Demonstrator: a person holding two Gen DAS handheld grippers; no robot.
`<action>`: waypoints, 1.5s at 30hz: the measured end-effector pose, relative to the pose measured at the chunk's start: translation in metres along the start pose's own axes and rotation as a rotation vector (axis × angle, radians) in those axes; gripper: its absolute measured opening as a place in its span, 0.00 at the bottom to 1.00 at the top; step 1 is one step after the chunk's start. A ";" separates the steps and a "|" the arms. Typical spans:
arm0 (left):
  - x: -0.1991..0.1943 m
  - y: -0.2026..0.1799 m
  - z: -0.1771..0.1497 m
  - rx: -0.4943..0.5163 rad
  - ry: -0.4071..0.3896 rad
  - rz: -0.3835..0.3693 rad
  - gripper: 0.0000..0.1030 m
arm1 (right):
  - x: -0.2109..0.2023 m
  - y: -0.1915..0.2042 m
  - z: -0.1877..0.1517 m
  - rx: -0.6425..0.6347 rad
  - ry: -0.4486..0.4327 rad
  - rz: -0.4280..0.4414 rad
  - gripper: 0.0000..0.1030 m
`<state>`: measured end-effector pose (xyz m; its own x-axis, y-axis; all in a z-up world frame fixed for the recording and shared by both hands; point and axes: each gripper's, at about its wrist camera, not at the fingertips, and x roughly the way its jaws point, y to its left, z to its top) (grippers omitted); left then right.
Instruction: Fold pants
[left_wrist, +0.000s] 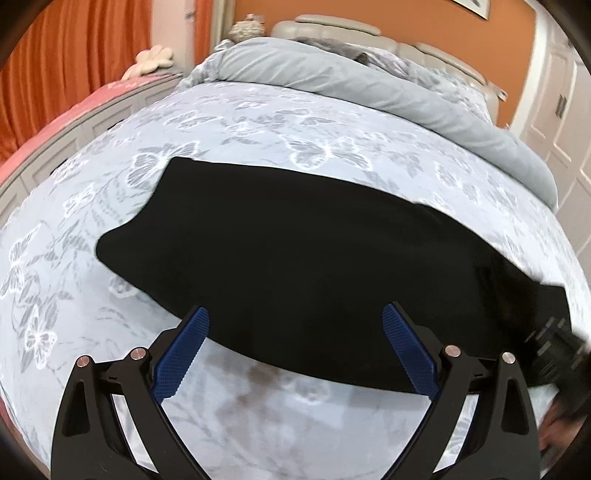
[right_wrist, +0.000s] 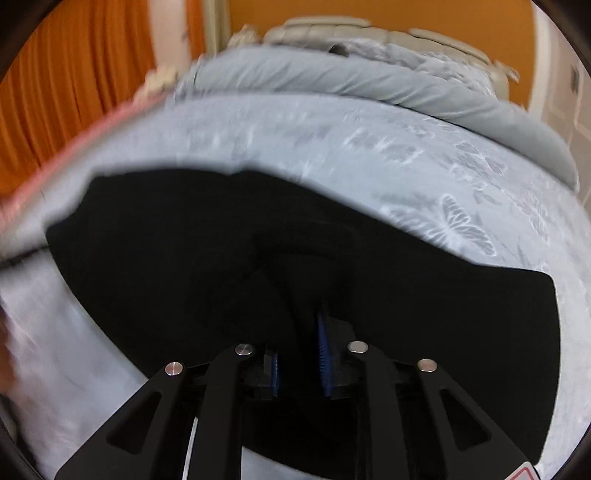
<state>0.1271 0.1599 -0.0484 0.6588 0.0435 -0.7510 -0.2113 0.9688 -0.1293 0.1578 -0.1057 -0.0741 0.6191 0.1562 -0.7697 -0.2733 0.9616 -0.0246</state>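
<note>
No text, label, brand or number can be read in either view. In the lower right corner of the right wrist view, a small white sticker with a red triangular outline (right_wrist: 522, 474) sits on the black gripper frame, cut off by the edge; whatever it prints cannot be made out.
</note>
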 end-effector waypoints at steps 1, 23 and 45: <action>0.000 0.009 0.003 -0.029 0.001 -0.001 0.91 | 0.000 0.010 -0.003 -0.037 -0.014 -0.033 0.21; -0.009 0.078 0.018 -0.181 -0.004 0.015 0.91 | -0.085 0.007 0.032 0.032 -0.133 0.283 0.49; 0.068 0.166 0.021 -0.673 0.151 -0.207 0.39 | -0.051 -0.020 0.008 0.248 -0.035 0.148 0.65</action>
<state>0.1519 0.3292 -0.1077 0.6367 -0.2063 -0.7430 -0.5243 0.5907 -0.6133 0.1376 -0.1310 -0.0298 0.6118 0.3020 -0.7311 -0.1767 0.9531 0.2459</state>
